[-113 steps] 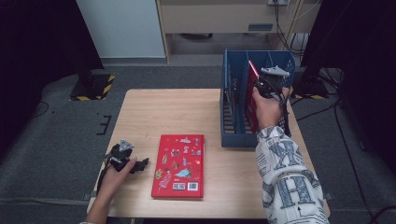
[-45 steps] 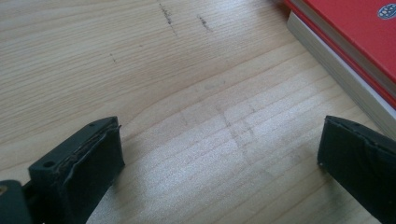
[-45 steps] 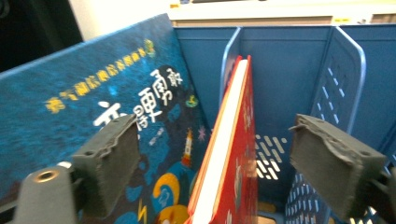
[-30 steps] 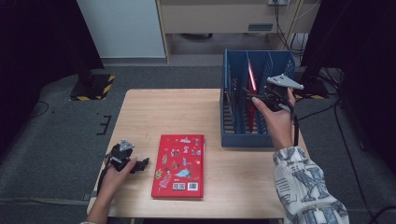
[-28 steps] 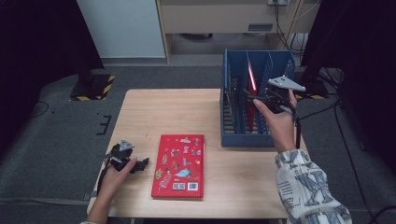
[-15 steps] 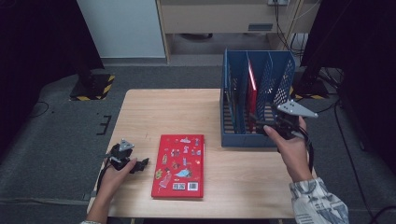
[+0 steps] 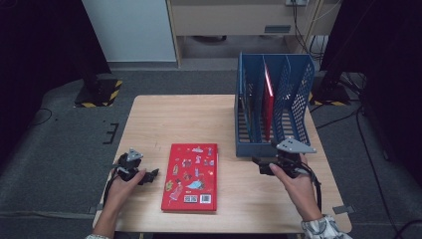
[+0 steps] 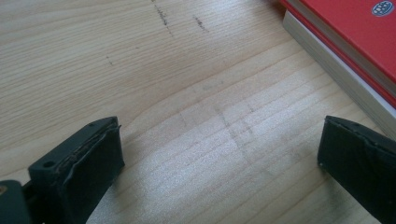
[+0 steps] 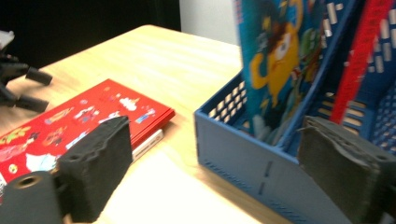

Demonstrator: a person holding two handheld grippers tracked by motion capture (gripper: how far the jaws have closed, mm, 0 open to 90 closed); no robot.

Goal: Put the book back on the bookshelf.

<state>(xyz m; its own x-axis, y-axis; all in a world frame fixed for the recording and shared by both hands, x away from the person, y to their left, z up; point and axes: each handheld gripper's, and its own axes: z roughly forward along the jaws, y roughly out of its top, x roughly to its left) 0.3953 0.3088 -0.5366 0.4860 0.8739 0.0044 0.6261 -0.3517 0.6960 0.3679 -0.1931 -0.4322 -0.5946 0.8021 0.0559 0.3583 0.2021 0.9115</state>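
Grey carpet surrounds the wooden counter (image 7: pixel 199 119), and dark stands sit off both far corners. From the high view I read the red book (image 7: pixel 191 177) lying flat, cover up, near the front edge. My left gripper (image 7: pixel 149 175) rests on the counter just beside the book's left edge; in the left gripper view its jaws stand wide apart with bare wood between them, and the book is cut off at the top right corner. My right gripper (image 7: pixel 262 166) hovers just in front of the blue file rack (image 7: pixel 249 147), jaws apart and empty. Inside the rack, a red book (image 7: pixel 267 107) stands upright in a middle compartment; a colourful cartoon-covered book (image 9: pixel 271 60) stands in a neighbouring one, partly hidden by the divider.
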